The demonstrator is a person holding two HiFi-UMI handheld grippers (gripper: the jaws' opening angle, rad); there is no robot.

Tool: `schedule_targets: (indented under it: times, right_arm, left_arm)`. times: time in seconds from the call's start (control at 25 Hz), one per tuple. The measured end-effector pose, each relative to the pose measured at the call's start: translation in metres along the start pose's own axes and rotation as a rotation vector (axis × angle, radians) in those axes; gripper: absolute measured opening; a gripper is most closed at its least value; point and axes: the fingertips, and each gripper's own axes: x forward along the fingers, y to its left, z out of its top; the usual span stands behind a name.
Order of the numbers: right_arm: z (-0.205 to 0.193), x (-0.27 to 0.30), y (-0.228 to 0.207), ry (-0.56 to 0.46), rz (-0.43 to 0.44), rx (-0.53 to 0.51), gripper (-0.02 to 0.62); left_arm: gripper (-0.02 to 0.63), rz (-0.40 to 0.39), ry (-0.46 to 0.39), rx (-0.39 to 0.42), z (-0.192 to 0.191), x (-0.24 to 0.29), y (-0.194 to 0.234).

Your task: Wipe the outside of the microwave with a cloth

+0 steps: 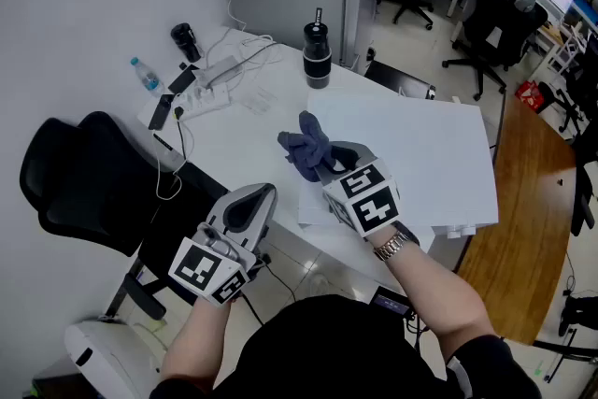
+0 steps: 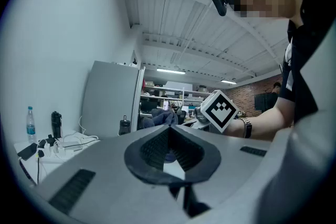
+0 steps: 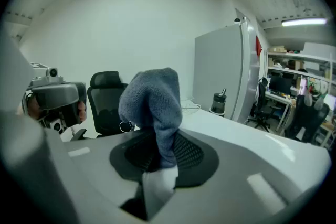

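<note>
A blue-grey cloth stands bunched up between the jaws of my right gripper, which is shut on its lower end over the near edge of the white table. In the right gripper view the cloth rises upright out of the pads. My left gripper hangs lower left, off the table's edge, shut and empty. Its own view shows its jaws pressed together, with the cloth and the right gripper's marker cube beyond. I see no microwave in any view.
A black tumbler stands at the table's far edge. A power strip with cables, a water bottle and a black cup lie at the far left. A black office chair is left of the table.
</note>
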Motion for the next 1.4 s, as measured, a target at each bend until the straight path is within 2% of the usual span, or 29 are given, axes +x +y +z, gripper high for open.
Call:
schedule_targets:
  times: [0.24, 0.64, 1.0, 1.4]
  right_arm:
    - [-0.006, 0.008, 0.006, 0.076, 0.013, -0.043, 0.084]
    - [-0.013, 0.003, -0.012, 0.160, -0.037, -0.070, 0.084]
    - [-0.024, -0.019, -0.038, 0.187, -0.112, -0.079, 0.084]
    - [-0.042, -0.055, -0.078, 0.197, -0.181, -0.053, 0.083]
  left_arm:
    - [0.005, -0.023, -0.008, 0.002, 0.001, 0.007, 0.005]
    - [0.005, -0.072, -0.036, -0.015, 0.005, 0.019, 0.007]
    - [0.005, -0.107, -0.060, -0.041, 0.005, 0.029, 0.002]
    - [0.005, -0.151, -0.086, -0.032, 0.022, 0.045, -0.027]
